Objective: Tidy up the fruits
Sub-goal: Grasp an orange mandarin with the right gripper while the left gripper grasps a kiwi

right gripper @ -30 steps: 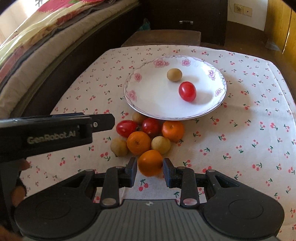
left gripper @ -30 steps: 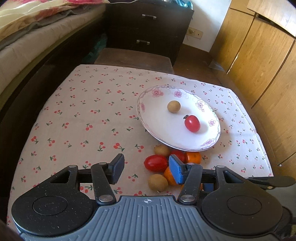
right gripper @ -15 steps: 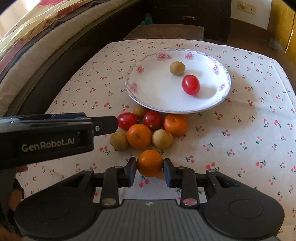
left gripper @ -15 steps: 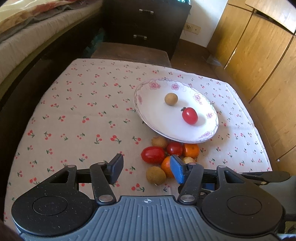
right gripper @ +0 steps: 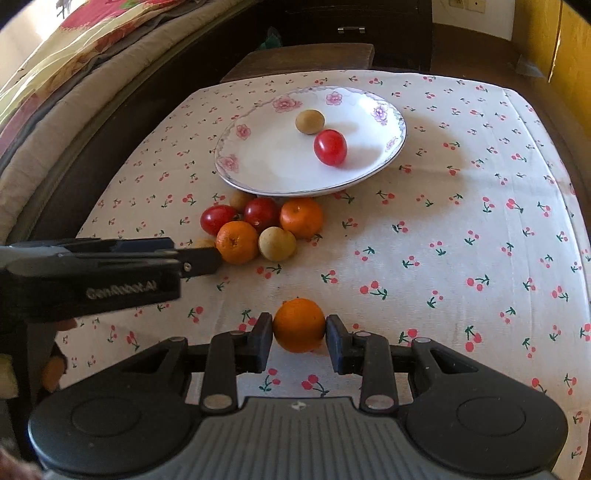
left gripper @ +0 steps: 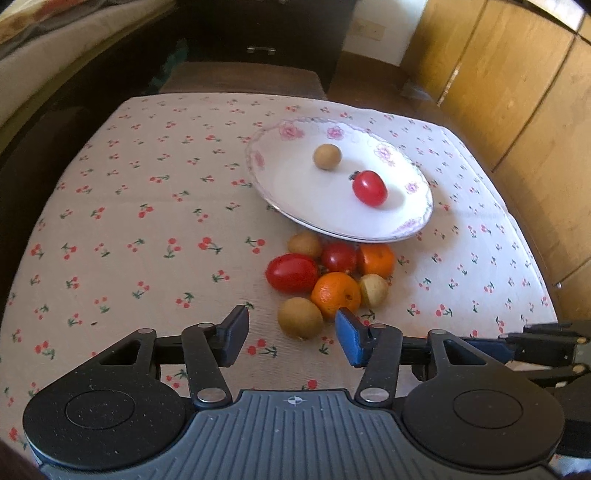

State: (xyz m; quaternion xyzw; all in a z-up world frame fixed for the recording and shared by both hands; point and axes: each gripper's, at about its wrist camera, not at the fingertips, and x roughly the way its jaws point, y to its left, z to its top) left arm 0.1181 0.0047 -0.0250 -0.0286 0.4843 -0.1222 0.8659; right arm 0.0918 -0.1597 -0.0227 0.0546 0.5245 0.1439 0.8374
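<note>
Cherry-print tablecloth (right gripper: 443, 229) covers the table. Floral plate (right gripper: 258, 173) holds one tomato (right gripper: 330, 147) and one brown fruit (right gripper: 310, 121). Fruit pile (right gripper: 258, 229) sits just in front of the plate. My left tongs (left gripper: 291, 338) gape wide, empty, near the pile. My right tongs (right gripper: 299, 341) clamp an orange (right gripper: 299, 325), well short of the plate.

I am in a bedroom at home: a bed (right gripper: 55, 85) with a flowered quilt (right gripper: 85, 33) runs along the counter's cherry-print cloth (right gripper: 461, 229), beside a dark drawer chest (left gripper: 273, 33) (metal handle) and wooden wardrobe doors (left gripper: 517, 92).
</note>
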